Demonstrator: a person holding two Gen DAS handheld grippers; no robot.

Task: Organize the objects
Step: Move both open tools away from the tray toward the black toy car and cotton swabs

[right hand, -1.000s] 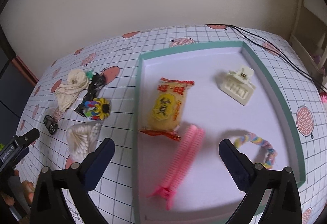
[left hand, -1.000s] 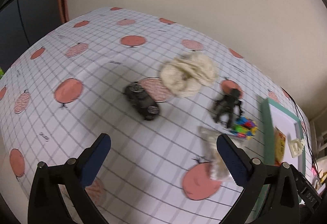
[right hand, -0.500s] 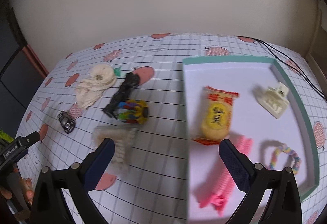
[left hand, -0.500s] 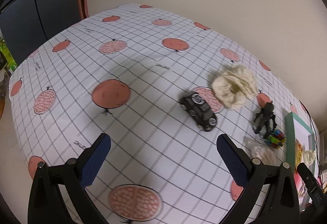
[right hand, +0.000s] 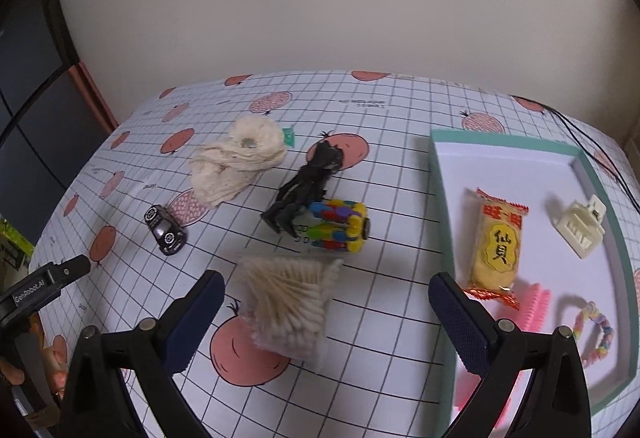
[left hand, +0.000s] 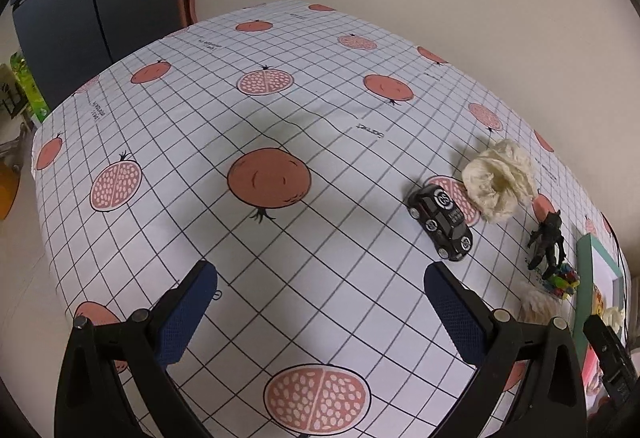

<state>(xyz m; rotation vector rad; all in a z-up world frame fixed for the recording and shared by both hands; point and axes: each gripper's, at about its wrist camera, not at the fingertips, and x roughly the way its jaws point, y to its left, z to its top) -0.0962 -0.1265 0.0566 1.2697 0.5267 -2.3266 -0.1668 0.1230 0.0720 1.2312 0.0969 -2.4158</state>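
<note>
The counter [right hand: 400,166] wears a white grid cloth printed with pomegranates. At three o'clock in the right wrist view lies a teal-rimmed tray [right hand: 438,174] with a white floor. Inside it rest a yellow rice cracker packet [right hand: 498,242], a cream claw hair clip [right hand: 580,228] toward two o'clock, a pink comb-like clip [right hand: 534,308] and a pastel bead bracelet [right hand: 596,328] toward four o'clock.

Outside the tray, a crumpled cream cloth [right hand: 240,158] sits at eleven o'clock on the counter. A clear bag of cotton swabs [right hand: 290,302] lies at six o'clock, between the right gripper's [right hand: 326,322] fingers but untouched; its jaws stand wide apart and hold nothing. A black toy figure [right hand: 310,182] lies near centre, touching a multicoloured cylinder toy [right hand: 342,226] just below it. A small black toy car [right hand: 166,230] stands at nine o'clock.

The left gripper [left hand: 320,314] hovers over bare cloth, jaws spread wide and empty. In its view the toy car [left hand: 442,222] sits at three o'clock, well apart from its fingers, just beside the cream cloth [left hand: 498,178].
</note>
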